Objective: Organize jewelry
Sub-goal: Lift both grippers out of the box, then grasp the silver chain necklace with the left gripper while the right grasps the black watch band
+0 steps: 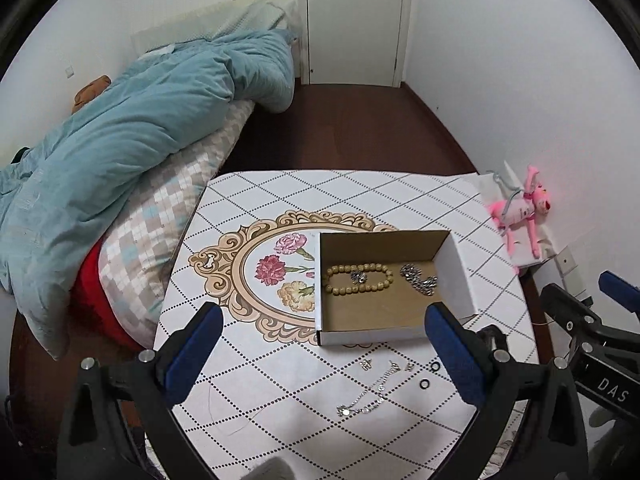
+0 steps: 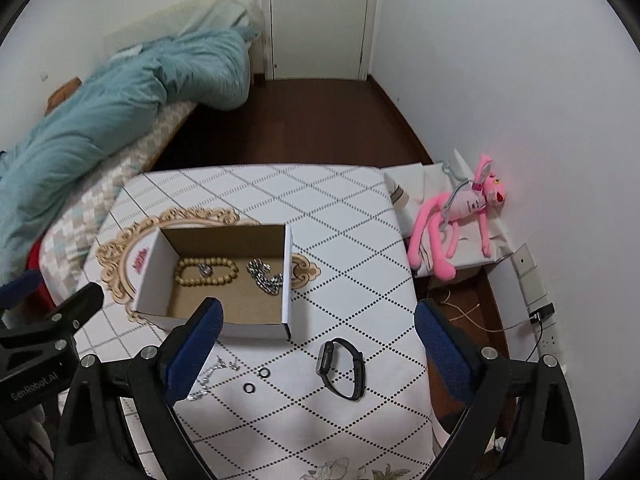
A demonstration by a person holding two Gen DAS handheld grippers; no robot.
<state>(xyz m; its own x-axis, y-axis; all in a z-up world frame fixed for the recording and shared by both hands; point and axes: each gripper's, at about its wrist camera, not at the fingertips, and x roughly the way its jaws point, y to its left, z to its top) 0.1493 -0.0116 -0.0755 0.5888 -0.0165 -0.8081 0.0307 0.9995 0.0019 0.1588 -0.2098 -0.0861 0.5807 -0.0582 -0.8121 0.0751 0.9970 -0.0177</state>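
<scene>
An open cardboard box (image 1: 456, 276) (image 2: 286, 280) stands on the patterned table. Inside lie a beige bead bracelet (image 1: 358, 279) (image 2: 206, 272), a small silver piece within its loop, and a silver chain (image 1: 419, 279) (image 2: 265, 276). In front of the box lie a thin silver necklace (image 1: 368, 396) (image 2: 206, 380), small earrings (image 1: 365, 365), two black rings (image 1: 425, 383) (image 2: 256, 380) and a black watch (image 2: 342, 368). My left gripper (image 1: 324, 356) is open and empty above the table's near side. My right gripper (image 2: 316, 352) is open and empty above the watch and rings.
The table (image 1: 280, 208) stands beside a bed with a teal duvet (image 1: 140, 120) on the left. A pink plush toy (image 2: 460, 216) lies on a low stand at the right by the wall, with cables and a socket (image 2: 540, 312) below. A door (image 1: 356, 20) is at the back.
</scene>
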